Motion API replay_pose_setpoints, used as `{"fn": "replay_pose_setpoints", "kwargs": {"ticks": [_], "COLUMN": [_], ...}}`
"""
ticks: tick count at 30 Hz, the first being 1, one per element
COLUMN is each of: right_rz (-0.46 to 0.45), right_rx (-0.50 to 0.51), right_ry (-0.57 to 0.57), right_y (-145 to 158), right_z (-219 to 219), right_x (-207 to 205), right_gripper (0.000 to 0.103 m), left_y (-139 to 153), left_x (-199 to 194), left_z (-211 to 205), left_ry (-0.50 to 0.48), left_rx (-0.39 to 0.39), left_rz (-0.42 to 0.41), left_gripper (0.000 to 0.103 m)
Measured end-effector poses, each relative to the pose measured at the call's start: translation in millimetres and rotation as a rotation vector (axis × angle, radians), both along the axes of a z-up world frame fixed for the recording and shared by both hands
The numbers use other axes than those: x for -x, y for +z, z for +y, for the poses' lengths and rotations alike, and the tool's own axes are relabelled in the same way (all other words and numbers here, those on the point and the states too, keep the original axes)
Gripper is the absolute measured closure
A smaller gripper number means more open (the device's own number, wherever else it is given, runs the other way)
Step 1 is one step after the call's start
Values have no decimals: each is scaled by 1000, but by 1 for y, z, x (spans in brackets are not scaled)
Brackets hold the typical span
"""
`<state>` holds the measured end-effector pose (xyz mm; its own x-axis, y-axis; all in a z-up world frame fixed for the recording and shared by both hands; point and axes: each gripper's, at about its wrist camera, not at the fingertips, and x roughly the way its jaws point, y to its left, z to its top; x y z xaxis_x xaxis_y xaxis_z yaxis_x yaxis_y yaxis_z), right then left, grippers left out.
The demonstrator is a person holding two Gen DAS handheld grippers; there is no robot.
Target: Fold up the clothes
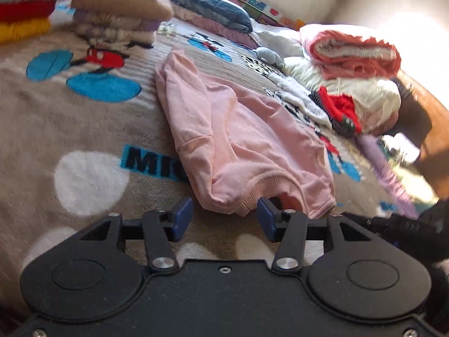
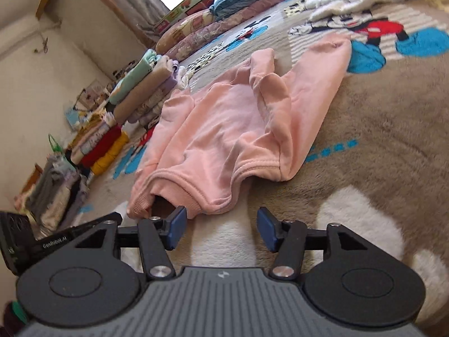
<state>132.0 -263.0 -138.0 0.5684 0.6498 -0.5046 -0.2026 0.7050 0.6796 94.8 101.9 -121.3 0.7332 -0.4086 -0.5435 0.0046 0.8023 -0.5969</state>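
A pink sweatshirt (image 1: 238, 140) lies crumpled on a brown cartoon-print blanket (image 1: 84, 129), its ribbed hem toward me. My left gripper (image 1: 224, 210) stands open just short of that hem, and the blue pads (image 1: 182, 213) press on nothing. In the right wrist view the same sweatshirt (image 2: 224, 129) spreads ahead with one sleeve folded over its body. My right gripper (image 2: 221, 219) is open too. Its left pad (image 2: 176, 221) sits at the hem's edge, and bare blanket (image 2: 378, 140) shows between the jaws. Each gripper's body shows at the edge of the other's view.
Stacks of folded clothes (image 1: 118, 8) stand at the back left, with more stacks (image 2: 134, 98) along the wall. A heap of unfolded garments and a red-and-white towel (image 1: 350, 50) lies at the right. Pillows (image 2: 202, 28) line the far edge.
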Motion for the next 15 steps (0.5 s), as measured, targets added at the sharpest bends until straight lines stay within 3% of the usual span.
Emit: {"fn": "replay_pose_setpoints", "kwargs": {"ticks": [3,6,11,13,15], "right_rz": [112,144,158,150,148], "right_rx": [-187,-303,-414,-416,-384], "right_ry": [-116,-212,-341,-340,-302], "right_y": [-23,-39,-52,-53,-53], "right_z": [1,8,18,27,39], "right_x": [-2,1,-1,-5,-15], "right_gripper": [43,43,44,46,64], "left_y": [-24,-42,-42,-40,-38], "left_x": [-3,-5,-16,-22,-27], "left_z": [22,28,15,5,-3], "left_ry": [113,181,240,248,243], "left_rx": [274,433,479,446,389], "left_rz": [105,148,139,145,155], "left_gripper": [50,50,54,64,90]}}
